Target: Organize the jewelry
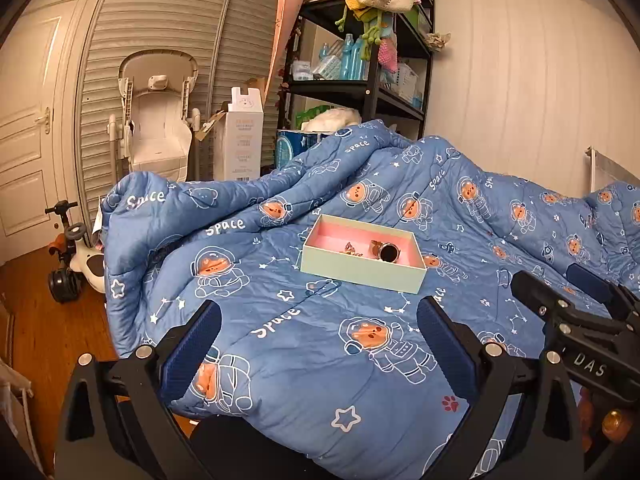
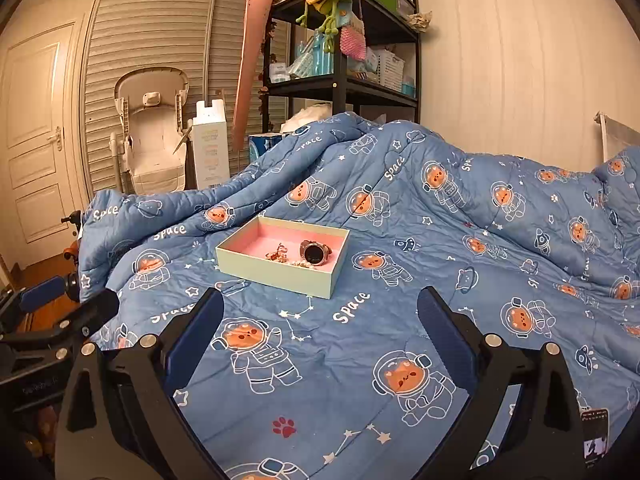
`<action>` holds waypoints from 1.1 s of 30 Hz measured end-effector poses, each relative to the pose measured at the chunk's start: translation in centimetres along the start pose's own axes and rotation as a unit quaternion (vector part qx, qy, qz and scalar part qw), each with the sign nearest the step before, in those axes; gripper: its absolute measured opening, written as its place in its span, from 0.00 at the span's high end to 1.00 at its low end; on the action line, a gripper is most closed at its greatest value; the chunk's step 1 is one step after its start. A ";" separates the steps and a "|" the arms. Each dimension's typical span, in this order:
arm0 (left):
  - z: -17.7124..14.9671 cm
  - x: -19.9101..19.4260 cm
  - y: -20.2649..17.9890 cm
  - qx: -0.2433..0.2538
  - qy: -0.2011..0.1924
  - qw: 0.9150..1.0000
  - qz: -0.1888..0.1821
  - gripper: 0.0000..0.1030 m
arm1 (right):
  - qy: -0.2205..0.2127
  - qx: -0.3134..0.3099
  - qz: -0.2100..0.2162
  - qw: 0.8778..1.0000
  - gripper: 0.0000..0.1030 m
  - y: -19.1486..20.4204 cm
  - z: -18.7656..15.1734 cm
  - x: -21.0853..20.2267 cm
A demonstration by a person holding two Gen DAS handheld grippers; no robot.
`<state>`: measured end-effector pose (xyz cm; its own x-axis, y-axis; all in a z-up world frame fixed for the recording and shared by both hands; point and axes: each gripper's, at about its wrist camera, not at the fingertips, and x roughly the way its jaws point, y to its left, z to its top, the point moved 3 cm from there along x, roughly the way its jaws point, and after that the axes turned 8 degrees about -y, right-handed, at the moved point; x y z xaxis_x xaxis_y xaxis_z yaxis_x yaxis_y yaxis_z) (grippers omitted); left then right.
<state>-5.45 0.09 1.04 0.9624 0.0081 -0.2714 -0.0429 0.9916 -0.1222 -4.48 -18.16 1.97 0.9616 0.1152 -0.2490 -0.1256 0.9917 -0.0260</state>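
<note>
Jewelry: a watch [image 2: 314, 253] and small trinkets [image 2: 277, 254] sit inside a pale box [image 2: 276, 272] on a rumpled quilt [image 2: 400, 312]. Both grippers, left [image 1: 319, 328] and right [image 2: 320, 316], hover near with jaws wide, empty. Pressing the soft quilt could tip the box.

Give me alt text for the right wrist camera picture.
An open box with a pink lining sits on a blue space-print quilt, holding a watch and small jewelry. The right gripper hovers open and empty in front.
</note>
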 end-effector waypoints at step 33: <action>-0.2 -0.2 0.7 0.003 0.008 1.000 0.020 0.06 | 0.010 0.006 -0.002 1.000 0.07 -0.6 -0.3 0.2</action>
<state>-5.69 0.72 0.85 0.9554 0.0454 -0.2918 -0.0794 0.9912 -0.1059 -4.32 -18.78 1.70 0.9570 0.1107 -0.2682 -0.1192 0.9928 -0.0154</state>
